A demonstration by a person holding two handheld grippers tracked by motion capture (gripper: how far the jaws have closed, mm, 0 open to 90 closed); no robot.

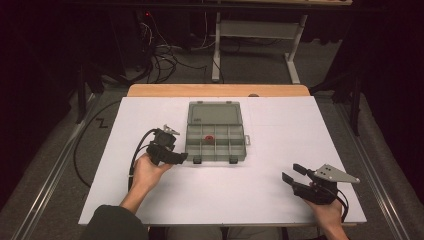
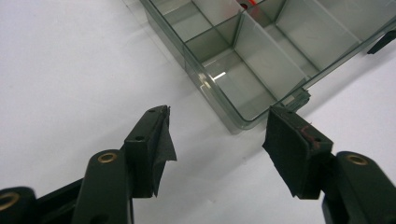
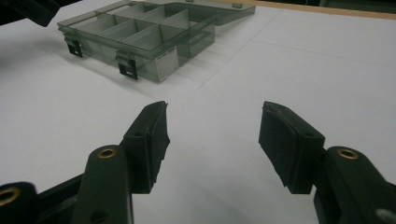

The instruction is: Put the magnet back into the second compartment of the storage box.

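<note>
1. A white worktop (image 1: 280,195) is seen, with a wooden strip along its far edge.
2. A clear compartment box (image 1: 216,141) is set at the middle of the worktop, nearer the far edge, with its lid (image 1: 215,113) laid open and flat toward that edge.
3. The left gripper (image 1: 182,158) is held at the box's near left corner; its jaws are spread wide, nothing is gripped, and the corner of the box (image 2: 243,122) is seen just ahead of the gap.
4. The right gripper (image 1: 293,173) is held near the worktop's near right corner, well apart from the box; its jaws are spread wide over bare worktop, and nothing is held.
5. A small red part (image 1: 208,138) is seen in a middle compartment.
</note>
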